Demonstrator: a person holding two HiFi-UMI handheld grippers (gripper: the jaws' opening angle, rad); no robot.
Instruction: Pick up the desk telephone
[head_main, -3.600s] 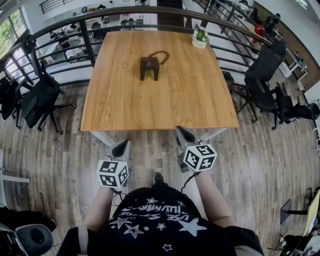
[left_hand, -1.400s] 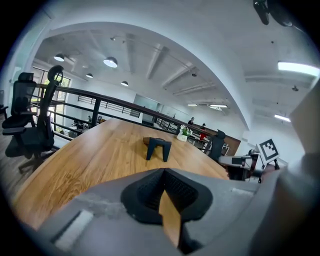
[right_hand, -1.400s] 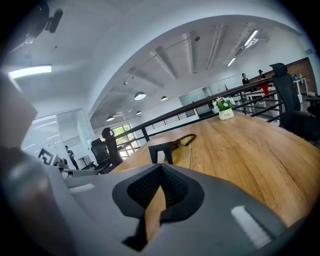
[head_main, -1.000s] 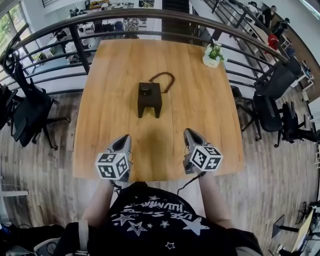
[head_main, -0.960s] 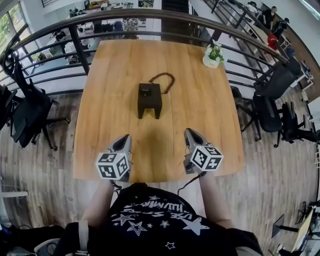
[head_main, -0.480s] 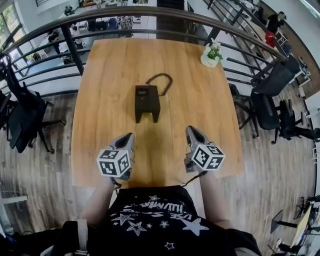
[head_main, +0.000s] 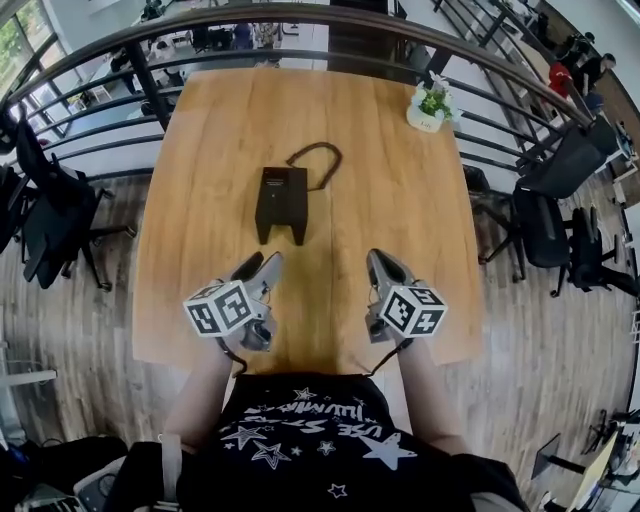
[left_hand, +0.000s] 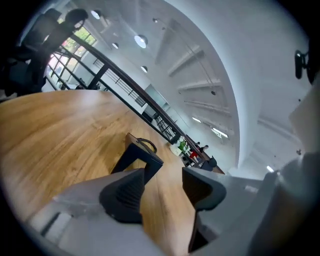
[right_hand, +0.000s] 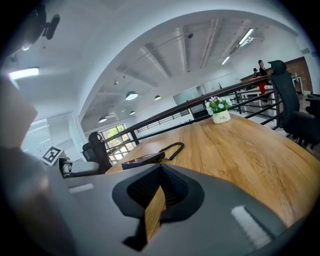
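Note:
The black desk telephone (head_main: 280, 203) stands in the middle of the wooden table (head_main: 190, 160), its dark cord (head_main: 314, 160) looped behind it. My left gripper (head_main: 262, 268) is rolled to one side just short of the phone's near end. Its jaws are opening and nothing is between them. In the left gripper view the telephone (left_hand: 137, 156) shows ahead past the spread fingers (left_hand: 125, 192). My right gripper (head_main: 375, 262) hovers over the table to the phone's right, shut and empty. In the right gripper view the telephone (right_hand: 142, 160) lies ahead to the left.
A small potted plant (head_main: 428, 108) sits at the table's far right corner. A dark railing (head_main: 300, 20) runs behind the table. Office chairs stand on the floor at the left (head_main: 55, 215) and right (head_main: 560, 190).
Both grippers moved forward over the table toward the telephone. The left gripper rolled sideways and its jaws went from shut to apart. The right gripper stayed shut.

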